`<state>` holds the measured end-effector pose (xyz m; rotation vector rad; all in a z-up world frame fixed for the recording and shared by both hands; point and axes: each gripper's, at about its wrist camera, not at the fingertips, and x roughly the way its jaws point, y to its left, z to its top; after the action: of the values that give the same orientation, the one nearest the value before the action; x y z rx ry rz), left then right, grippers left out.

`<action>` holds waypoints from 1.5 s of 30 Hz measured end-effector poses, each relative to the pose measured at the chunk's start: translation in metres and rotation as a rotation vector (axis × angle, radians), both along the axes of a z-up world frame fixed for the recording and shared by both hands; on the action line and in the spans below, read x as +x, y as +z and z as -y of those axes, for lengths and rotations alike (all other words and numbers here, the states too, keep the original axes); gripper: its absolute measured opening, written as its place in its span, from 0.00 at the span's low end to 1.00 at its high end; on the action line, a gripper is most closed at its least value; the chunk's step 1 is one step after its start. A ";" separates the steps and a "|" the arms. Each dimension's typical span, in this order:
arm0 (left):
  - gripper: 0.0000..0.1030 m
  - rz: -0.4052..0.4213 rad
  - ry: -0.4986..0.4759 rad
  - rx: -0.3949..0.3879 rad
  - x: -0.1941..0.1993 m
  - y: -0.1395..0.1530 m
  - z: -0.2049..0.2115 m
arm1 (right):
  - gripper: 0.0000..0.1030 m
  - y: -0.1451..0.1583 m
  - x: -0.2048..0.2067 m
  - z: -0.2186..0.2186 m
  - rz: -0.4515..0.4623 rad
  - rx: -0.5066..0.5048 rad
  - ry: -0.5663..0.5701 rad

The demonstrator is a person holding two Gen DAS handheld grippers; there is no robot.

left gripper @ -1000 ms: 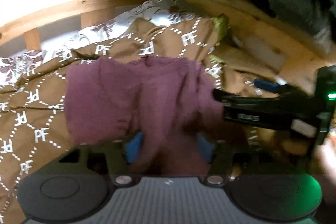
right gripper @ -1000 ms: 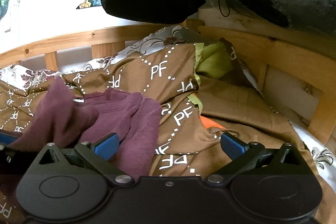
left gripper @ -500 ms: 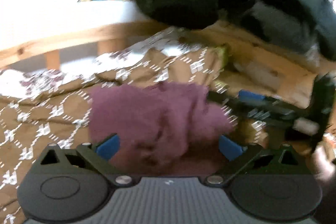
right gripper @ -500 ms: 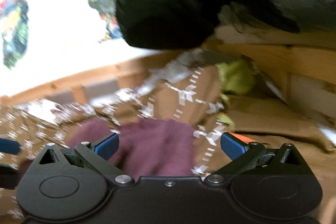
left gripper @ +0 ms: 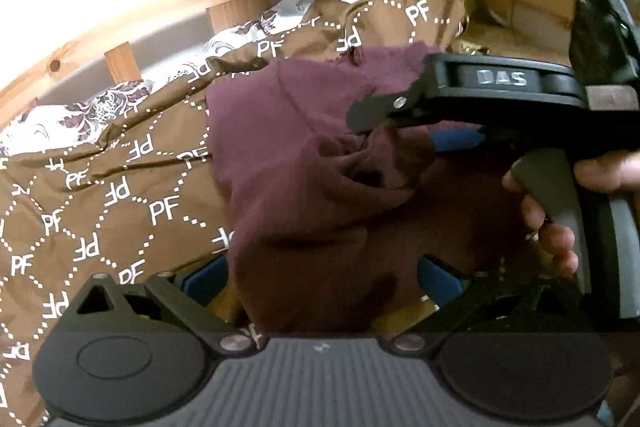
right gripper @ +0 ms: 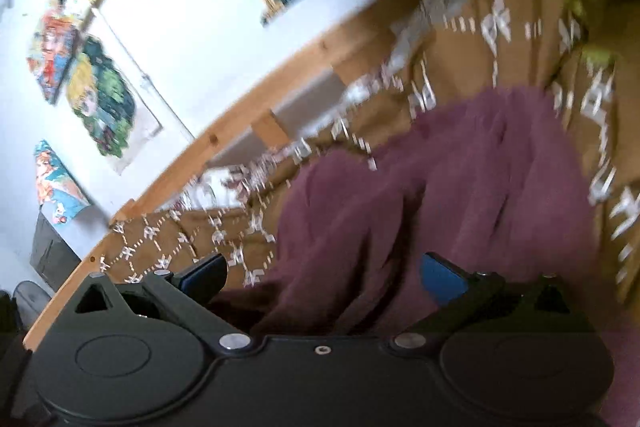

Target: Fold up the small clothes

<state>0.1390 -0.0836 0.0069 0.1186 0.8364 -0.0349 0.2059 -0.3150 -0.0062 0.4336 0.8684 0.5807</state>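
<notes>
Both tongs spread over maroon garment.

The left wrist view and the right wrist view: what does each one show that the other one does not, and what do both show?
Only the left wrist view shows the right gripper from the side, the hand on its handle, and floral bedding.

Only the right wrist view shows the colourful wall pictures in full.

Both show the maroon garment between open blue pads, the brown PF-patterned cover and the wooden bed rail.
</notes>
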 end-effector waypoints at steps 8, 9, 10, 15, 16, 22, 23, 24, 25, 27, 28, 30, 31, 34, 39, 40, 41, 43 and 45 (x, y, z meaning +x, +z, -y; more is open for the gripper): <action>0.88 0.015 -0.017 0.009 -0.001 -0.001 0.005 | 1.00 -0.016 0.007 -0.006 -0.072 0.061 -0.042; 0.85 0.016 -0.018 0.030 -0.001 -0.002 0.007 | 1.00 -0.017 0.008 -0.004 -0.082 0.087 -0.056; 0.79 0.017 -0.013 0.048 0.000 -0.003 0.008 | 1.00 -0.018 0.011 0.000 -0.094 0.113 -0.074; 0.53 0.031 0.027 0.083 0.002 -0.003 0.007 | 0.70 -0.017 0.018 0.004 -0.099 0.067 -0.142; 0.48 0.036 0.021 0.080 0.002 -0.002 0.007 | 0.60 -0.017 0.018 0.002 -0.098 0.011 -0.145; 0.38 0.058 -0.029 0.108 -0.003 -0.004 0.019 | 0.18 -0.015 0.013 -0.006 -0.063 -0.101 -0.105; 0.36 0.061 -0.036 0.103 -0.003 -0.003 0.021 | 0.16 -0.012 0.011 -0.007 -0.041 -0.113 -0.097; 0.36 0.063 -0.045 0.093 -0.004 -0.002 0.022 | 0.15 -0.009 0.009 -0.008 -0.017 -0.125 -0.089; 0.35 0.067 -0.049 0.080 -0.005 -0.002 0.023 | 0.14 -0.005 0.006 -0.009 0.013 -0.134 -0.080; 0.33 0.076 -0.075 0.052 -0.008 0.000 0.027 | 0.13 0.005 0.000 -0.008 0.086 -0.155 -0.063; 0.32 0.081 -0.092 0.039 -0.009 0.001 0.030 | 0.13 0.010 -0.003 -0.008 0.120 -0.169 -0.058; 0.32 0.092 -0.130 0.022 -0.011 0.003 0.037 | 0.13 0.024 -0.008 -0.007 0.198 -0.202 -0.051; 0.32 0.095 -0.149 0.018 -0.011 0.003 0.041 | 0.12 0.031 -0.010 -0.005 0.226 -0.212 -0.049; 0.32 0.104 -0.201 -0.007 -0.010 0.004 0.052 | 0.12 0.045 -0.015 -0.001 0.286 -0.244 -0.055; 0.32 0.089 -0.259 -0.060 -0.002 0.000 0.067 | 0.12 0.056 -0.026 0.016 0.324 -0.326 -0.081; 0.32 0.087 -0.269 -0.066 -0.001 -0.001 0.069 | 0.12 0.057 -0.028 0.022 0.321 -0.335 -0.089; 0.32 0.086 -0.280 -0.069 0.000 -0.002 0.073 | 0.12 0.059 -0.030 0.028 0.314 -0.345 -0.101; 0.32 0.089 -0.296 -0.068 0.001 -0.003 0.078 | 0.12 0.059 -0.029 0.037 0.295 -0.363 -0.128; 0.33 0.090 -0.307 -0.065 0.001 -0.004 0.081 | 0.12 0.059 -0.025 0.047 0.268 -0.371 -0.164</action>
<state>0.1399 -0.1647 0.0030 0.1853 0.7205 -0.3428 0.1807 -0.3615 0.0526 0.0843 0.6567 0.3077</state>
